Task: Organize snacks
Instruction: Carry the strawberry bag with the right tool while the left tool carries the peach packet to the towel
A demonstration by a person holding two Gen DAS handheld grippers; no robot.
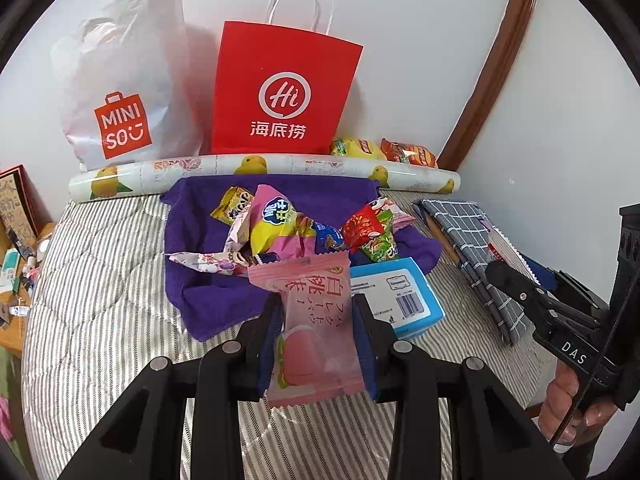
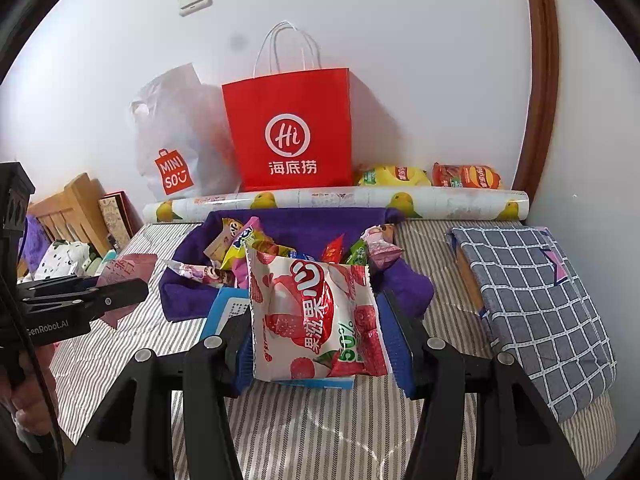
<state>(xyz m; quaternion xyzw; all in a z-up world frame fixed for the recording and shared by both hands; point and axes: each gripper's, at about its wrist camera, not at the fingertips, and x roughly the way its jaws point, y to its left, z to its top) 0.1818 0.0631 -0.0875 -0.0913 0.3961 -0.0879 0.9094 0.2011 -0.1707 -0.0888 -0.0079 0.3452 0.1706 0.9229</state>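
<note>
My left gripper [image 1: 316, 312] is shut on a pink peach snack packet [image 1: 316, 332], held above the striped bed. My right gripper [image 2: 320, 320] is shut on a white and red lychee gummy bag [image 2: 316, 316]. Beyond both lies a pile of snack packets [image 1: 288, 228] on a purple towel [image 1: 200, 280], also in the right wrist view [image 2: 184, 292]. A blue box [image 1: 404, 300] sits at the towel's near edge. The right gripper shows at the right of the left wrist view [image 1: 520, 284]; the left gripper shows at the left of the right wrist view [image 2: 120, 292].
A red paper bag [image 1: 280, 92] and a white Miniso bag [image 1: 120, 92] stand against the wall behind a rolled lemon-print sheet [image 1: 264, 168]. Two chip bags [image 1: 384, 150] lie to the right of the red bag. A folded grey checked cloth [image 2: 536, 300] lies on the right.
</note>
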